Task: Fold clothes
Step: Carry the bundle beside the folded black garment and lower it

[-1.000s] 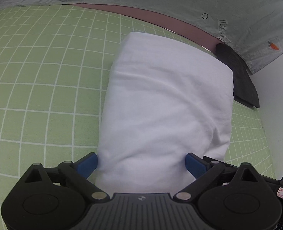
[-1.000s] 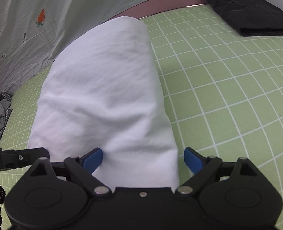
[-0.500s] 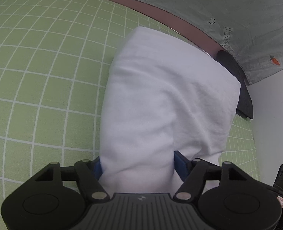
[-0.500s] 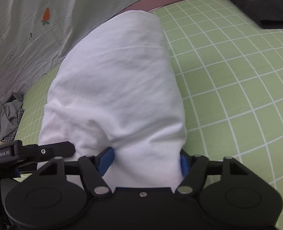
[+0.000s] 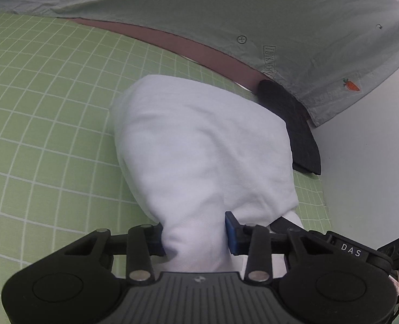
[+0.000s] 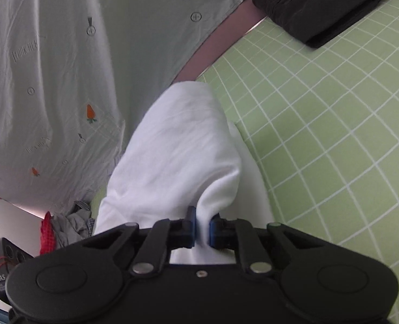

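Observation:
A white folded garment (image 5: 199, 145) hangs lifted above the green checked mat (image 5: 43, 113). My left gripper (image 5: 194, 235) is shut on its near edge, blue pads pressing a thick bunch of cloth. In the right wrist view the same white garment (image 6: 178, 151) is pinched tightly by my right gripper (image 6: 200, 228), its blue pads almost touching. The far end of the garment still droops toward the mat (image 6: 321, 124). The other gripper's black body shows at the lower right of the left wrist view.
A folded black garment (image 6: 315, 5) lies at the mat's far corner and also shows in the left wrist view (image 5: 294, 124). A grey carrot-print sheet (image 6: 51, 67) hangs behind. A heap of crumpled clothes (image 6: 70, 224) lies at the left.
Both grippers have closed from wide open onto the near edge of the white garment and have lifted it; the cloth now bunches between the pads.

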Motion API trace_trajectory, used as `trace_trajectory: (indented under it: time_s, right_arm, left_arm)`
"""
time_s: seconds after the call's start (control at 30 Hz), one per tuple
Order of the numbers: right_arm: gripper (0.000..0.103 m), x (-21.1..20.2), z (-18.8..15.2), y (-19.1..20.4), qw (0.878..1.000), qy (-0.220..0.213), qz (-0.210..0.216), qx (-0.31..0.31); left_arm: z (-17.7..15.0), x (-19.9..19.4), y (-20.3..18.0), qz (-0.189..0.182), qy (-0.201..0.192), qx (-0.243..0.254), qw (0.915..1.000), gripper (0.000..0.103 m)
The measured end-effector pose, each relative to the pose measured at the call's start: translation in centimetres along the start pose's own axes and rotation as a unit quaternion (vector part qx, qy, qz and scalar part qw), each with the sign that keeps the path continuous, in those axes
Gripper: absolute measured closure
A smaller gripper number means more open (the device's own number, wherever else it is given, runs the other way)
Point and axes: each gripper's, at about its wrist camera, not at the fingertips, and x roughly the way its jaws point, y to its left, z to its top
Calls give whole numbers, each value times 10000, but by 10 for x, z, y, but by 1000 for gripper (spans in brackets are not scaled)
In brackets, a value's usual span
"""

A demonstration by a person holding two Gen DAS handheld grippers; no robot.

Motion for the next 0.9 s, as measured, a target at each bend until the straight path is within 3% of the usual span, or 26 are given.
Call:
trace_trajectory:
  time_s: [0.1,0.2,0.27,0.33,0.4,0.47,0.53,0.73,0.77,0.83,0.9]
  right_arm:
    - [93,-21,27,-16,9981,149,-210,-556]
    - [89,-19,41,-42,9954,460,-286,-790]
    - [75,-9,40,-53,9910,754,-446,-1012]
    - [62,2,31,-53,9823,986,-706,-1425]
    - [49,7,20,-49,9733,994,-887,-1872]
    - [30,8,12,-46,9654,941,-1048,-2196]
    - [22,12,10,-46,9638,905,-1179,-2213]
    - [20,35,13,-48,9809,1006,-779,-1470]
    - [12,38,11,-46,9823,990,-734,-1411]
    - [5,44,8,-41,9846,921,-687,-1321]
    - [14,47,6,-38,9877,844,-633,-1154]
  left_arm:
    - [-11,16,-32,70,-37,96,9999,62]
    - [-24,34,-34,325,74,-104,9994,62]
    - [-31,37,-32,587,118,-1,9982,62]
    - [-35,37,-22,620,147,-118,9979,60]
    - [-35,39,-18,606,170,-252,9977,56]
    - [-38,36,-16,679,230,-133,9973,51]
    - [-37,38,-18,686,255,21,9973,49]
    - [-28,44,-3,489,485,94,9976,34]
    - [-28,46,0,439,532,91,9976,32]
    - [-26,51,7,171,660,-36,9977,34]
    - [-25,55,7,145,735,-88,9972,44]
